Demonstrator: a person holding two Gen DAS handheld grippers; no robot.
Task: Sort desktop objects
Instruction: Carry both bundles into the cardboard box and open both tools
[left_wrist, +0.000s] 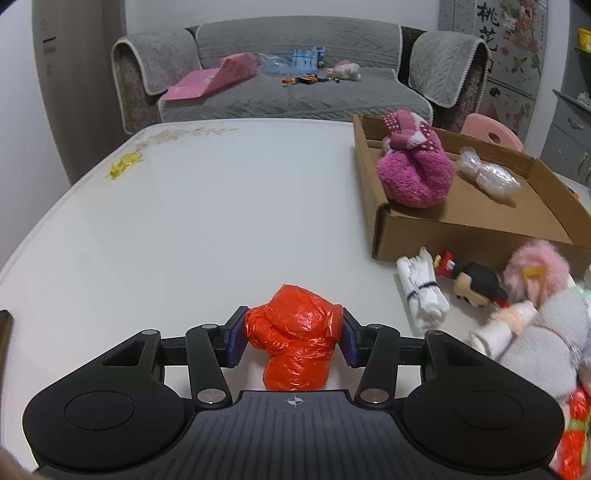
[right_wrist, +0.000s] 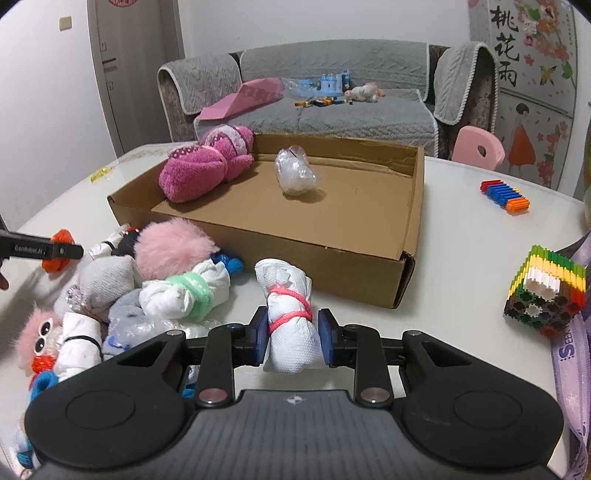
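My left gripper (left_wrist: 293, 339) is shut on a crumpled orange plastic bag bundle (left_wrist: 295, 332) that rests on the white table (left_wrist: 221, 221); both blue pads press its sides. My right gripper (right_wrist: 293, 338) is shut on a white cloth bundle (right_wrist: 291, 343) tied with a pink band, just in front of the cardboard box (right_wrist: 354, 206). Inside the box lie a magenta towel bundle (right_wrist: 199, 170) and a clear plastic bundle (right_wrist: 295, 173). In the right wrist view, one finger (right_wrist: 40, 251) of the left gripper shows at the far left against the orange bag.
A heap of soft things lies left of the right gripper: a pink fluffy ball (right_wrist: 173, 247), a white bundle with a green band (right_wrist: 184, 295), a small doll (left_wrist: 476, 284). A block cube (right_wrist: 543, 291), a block strip (right_wrist: 506, 194) and a purple lanyard (right_wrist: 569, 350) lie to the right.
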